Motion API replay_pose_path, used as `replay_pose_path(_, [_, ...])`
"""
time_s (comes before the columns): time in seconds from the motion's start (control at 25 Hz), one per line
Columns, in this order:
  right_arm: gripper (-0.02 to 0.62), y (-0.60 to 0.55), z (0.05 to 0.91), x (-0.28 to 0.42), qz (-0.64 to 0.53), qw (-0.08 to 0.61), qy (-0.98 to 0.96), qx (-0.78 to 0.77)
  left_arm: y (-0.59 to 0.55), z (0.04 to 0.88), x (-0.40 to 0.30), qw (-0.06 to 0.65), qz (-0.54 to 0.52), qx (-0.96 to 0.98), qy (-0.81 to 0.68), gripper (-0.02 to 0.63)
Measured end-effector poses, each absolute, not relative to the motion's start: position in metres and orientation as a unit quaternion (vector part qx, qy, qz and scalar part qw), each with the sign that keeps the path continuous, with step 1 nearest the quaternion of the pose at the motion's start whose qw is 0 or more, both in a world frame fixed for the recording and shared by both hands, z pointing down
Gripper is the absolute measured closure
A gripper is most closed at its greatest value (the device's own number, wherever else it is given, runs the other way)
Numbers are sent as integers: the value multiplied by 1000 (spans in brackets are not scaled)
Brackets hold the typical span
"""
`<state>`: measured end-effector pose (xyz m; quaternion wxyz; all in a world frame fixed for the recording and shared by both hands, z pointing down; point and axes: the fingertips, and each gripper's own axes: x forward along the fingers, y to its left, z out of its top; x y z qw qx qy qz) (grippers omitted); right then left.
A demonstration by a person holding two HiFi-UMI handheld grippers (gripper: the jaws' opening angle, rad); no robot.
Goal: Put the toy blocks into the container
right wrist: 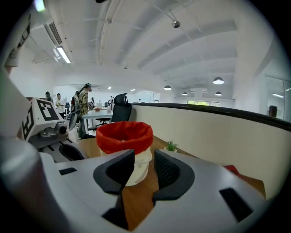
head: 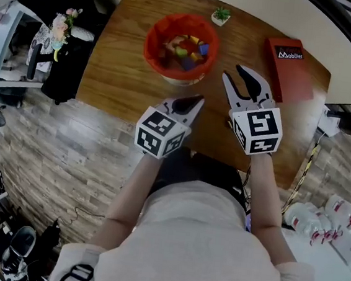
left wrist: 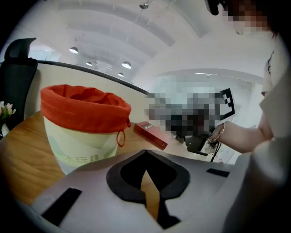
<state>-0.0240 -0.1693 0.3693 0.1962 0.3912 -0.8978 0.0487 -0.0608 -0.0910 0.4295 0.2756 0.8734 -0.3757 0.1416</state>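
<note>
**Apparently no blocks left on the table, both grippers empty**

The toy blocks (head: 186, 49) lie in a mixed-colour heap inside the bucket (head: 153, 36), which has a red cloth liner and stands near the far side of the wooden table (head: 117, 68). I see no loose block on the bare wood, so the job looks finished or close to it.

Judging by their look, the blocks are small, hard and light, with smooth faces that could slip out of a loose pinch. The safest hold would be across two flat opposite sides, not on a corner. The bucket seems light too, its rim soft and floppy, so a knock from a jaw could push or tip it.

Both grippers hover near the table's front edge, at about 6 o'clock from the bucket, forearms reaching out from the person's body. The left gripper (head: 195, 101) points toward 1 o'clock; its jaws are pressed together at the tips with nothing between them. The right gripper (head: 233, 74), at its 3 o'clock, points toward 11 o'clock with its jaws partly spread and nothing in the gap.

A red box (head: 289, 67) lies at 3 o'clock from the bucket, a small plant (head: 221, 14) at its 1 o'clock.
</note>
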Motion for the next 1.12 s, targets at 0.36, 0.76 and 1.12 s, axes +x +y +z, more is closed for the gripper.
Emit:
replay_pose_path(0.36, [430, -132, 415, 48, 113, 225, -857, 449, -84, 444, -12, 277, 175, 895, -304, 594])
replay_pose_path(0.76, [324, -88, 471, 72, 186, 255, -834, 453, -70, 465, 17, 288, 204, 900, -256, 594])
replay_pose_path(1.12, [275, -61, 519, 76, 233, 296, -823, 425, -64, 486, 15, 303, 220, 891, -255, 594])
